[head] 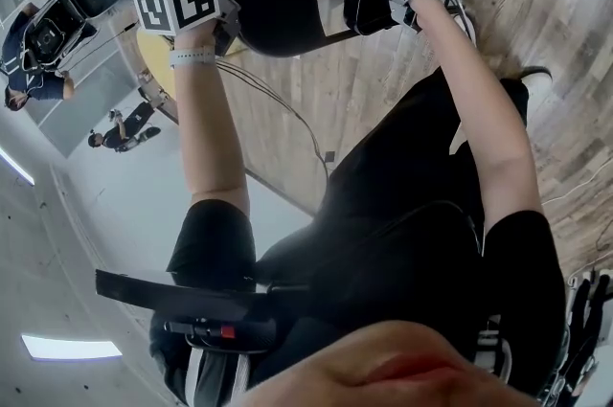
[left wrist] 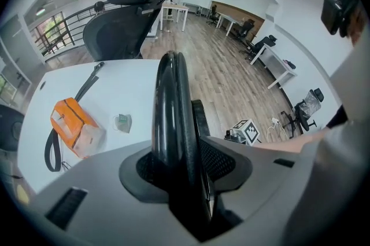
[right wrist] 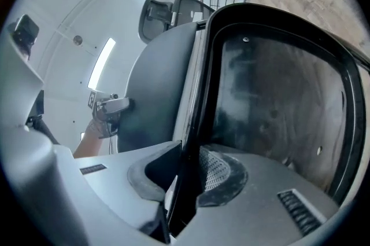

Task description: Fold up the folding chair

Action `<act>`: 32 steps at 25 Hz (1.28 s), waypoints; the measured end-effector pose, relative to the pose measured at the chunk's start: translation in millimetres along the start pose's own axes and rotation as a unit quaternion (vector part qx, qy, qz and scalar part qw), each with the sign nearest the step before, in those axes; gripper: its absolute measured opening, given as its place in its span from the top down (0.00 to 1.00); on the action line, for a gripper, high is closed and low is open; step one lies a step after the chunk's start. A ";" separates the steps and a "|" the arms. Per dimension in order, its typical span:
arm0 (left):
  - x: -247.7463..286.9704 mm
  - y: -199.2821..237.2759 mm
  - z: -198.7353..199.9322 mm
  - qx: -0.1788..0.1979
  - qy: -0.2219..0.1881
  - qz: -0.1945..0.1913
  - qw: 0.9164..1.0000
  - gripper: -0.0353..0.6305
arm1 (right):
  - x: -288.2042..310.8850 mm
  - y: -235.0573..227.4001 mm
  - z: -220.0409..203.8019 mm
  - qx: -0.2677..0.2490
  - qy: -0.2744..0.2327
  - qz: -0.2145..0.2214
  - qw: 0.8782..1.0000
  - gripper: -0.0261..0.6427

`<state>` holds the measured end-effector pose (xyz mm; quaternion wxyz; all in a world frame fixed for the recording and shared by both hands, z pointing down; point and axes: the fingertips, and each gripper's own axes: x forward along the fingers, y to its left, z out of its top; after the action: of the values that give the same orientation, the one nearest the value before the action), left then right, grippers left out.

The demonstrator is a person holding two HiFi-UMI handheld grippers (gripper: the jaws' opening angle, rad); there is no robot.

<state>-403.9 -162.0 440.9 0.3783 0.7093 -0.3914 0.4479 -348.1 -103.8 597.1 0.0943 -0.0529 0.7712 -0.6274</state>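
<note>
Fingers of the left gripper [left wrist: 186, 166], low in the centre of its own view, lie closed against both sides of the doubled black rim of the folding chair [left wrist: 171, 94], which stands upright between them. The right gripper [right wrist: 184, 178] has its fingers clamped on a thin black edge of the same chair, whose dark panel fills the right of that view. Farther off in the left gripper view, a white counter [left wrist: 133, 88] carries an orange bag [left wrist: 72, 123] at the left, and a black office chair [left wrist: 124, 30] stands behind it at the upper left.
</note>
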 end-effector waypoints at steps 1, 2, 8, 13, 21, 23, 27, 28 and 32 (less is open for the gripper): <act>-0.8 0.5 2.6 0.002 -0.011 -0.001 1.000 0.70 | -1.2 0.2 0.5 -0.015 -0.002 0.002 1.000 0.88; -2.7 1.2 6.0 -0.003 -0.025 -0.005 1.000 0.66 | -3.3 -0.6 0.8 -0.027 -0.003 0.001 1.000 0.84; -44.6 11.1 20.0 -0.036 -0.138 0.024 0.990 0.61 | -45.2 -13.7 1.5 -0.082 -0.010 -0.058 0.995 0.66; -105.8 -24.7 39.1 -0.023 -0.305 0.023 0.952 0.61 | -118.5 17.1 32.4 -0.245 -0.046 -0.136 0.959 0.67; -103.2 -192.2 29.4 0.132 -0.346 -0.011 0.929 0.61 | -228.4 147.1 63.0 -0.454 -0.036 -0.177 0.872 0.67; -99.4 -245.9 24.6 0.162 -0.346 -0.030 0.924 0.61 | -253.4 192.3 60.3 -0.492 -0.026 -0.167 0.854 0.67; -119.0 -316.3 13.4 0.145 -0.389 -0.095 0.905 0.61 | -276.6 278.1 36.3 -0.534 -0.019 -0.139 0.834 0.67; -126.2 -330.7 13.3 0.137 -0.405 -0.109 0.898 0.61 | -283.2 297.9 31.5 -0.540 -0.021 -0.135 0.830 0.67; -146.6 -384.7 14.4 0.130 -0.440 -0.123 0.880 0.61 | -318.6 374.2 17.9 -0.569 -0.034 -0.114 0.813 0.67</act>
<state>-97.9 13.7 228.4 0.1237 0.9184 -0.3656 0.0869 -19.3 20.3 252.9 0.0016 -0.2059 0.9753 -0.0803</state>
